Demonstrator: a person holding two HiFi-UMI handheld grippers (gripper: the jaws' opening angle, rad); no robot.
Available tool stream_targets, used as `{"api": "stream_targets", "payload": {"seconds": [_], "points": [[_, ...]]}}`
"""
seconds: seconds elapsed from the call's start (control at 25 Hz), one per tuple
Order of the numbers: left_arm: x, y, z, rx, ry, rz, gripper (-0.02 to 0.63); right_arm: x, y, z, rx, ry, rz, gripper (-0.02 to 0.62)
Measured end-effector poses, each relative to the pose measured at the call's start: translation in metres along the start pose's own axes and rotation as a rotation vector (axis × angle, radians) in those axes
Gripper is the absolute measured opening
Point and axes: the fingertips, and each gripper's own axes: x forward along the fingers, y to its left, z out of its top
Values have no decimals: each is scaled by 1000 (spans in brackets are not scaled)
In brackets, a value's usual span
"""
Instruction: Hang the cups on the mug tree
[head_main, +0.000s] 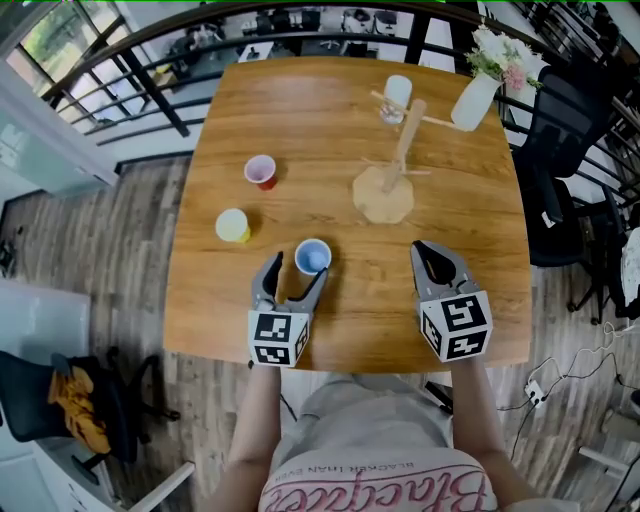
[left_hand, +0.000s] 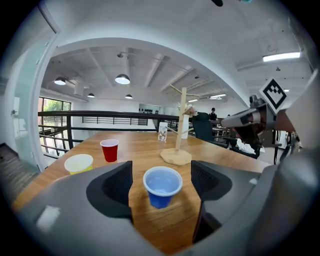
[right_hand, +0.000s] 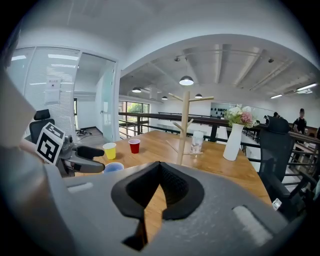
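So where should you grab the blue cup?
Probably by its sides, just under the rim. The blue cup stands upright, mouth up, narrower at the bottom, so come in level from the near side, where the left tool sits open around it.

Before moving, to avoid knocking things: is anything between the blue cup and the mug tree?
Nothing visible: bare table between the blue cup and the mug tree. The red cup and yellow cup stand further left.

The right tongs (right_hand: 159, 167) have jaws meeting at the tips, nothing between them. Past them the mug tree (right_hand: 184, 127) stands upright on the tabletop (right_hand: 215, 162).
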Motion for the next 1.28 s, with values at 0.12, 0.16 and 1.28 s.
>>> {"api": "stream_targets", "payload": {"seconds": [0.12,0.16,1.28], "points": [[3,-5,-22,31,51,0,391,1,-1,-2,-6,7,8,2],[5,-6,-29,34,68,4,390,1,-1,-3,-8,10,11,2],[55,12,-69,90,190,120,270,-15,-26,-10,-9,0,-13,2]]}}
